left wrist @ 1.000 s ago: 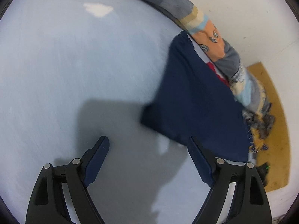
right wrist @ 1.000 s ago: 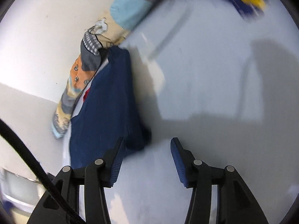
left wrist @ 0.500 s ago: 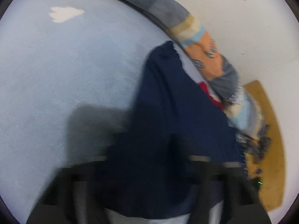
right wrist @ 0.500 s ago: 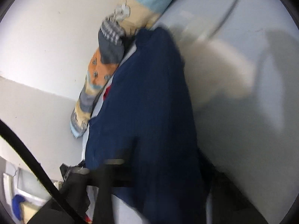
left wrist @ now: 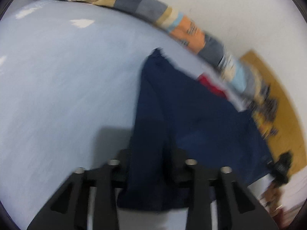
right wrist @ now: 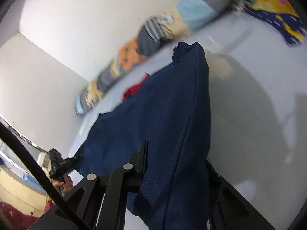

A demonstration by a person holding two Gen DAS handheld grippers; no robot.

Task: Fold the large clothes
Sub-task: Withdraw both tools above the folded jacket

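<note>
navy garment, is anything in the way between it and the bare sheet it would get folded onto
Nothing visible. Both the left gripper and right gripper are shut on the navy garment, and the pale blue sheet beside it lies bare. The patchwork blanket and red item sit along the far edge.

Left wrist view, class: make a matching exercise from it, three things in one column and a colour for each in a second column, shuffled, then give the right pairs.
Things:
1. garment
2. bed sheet
3. cloth under the garment

Colours:
A. red
B. navy
C. pale blue

Pairs: 1-B, 2-C, 3-A
</note>
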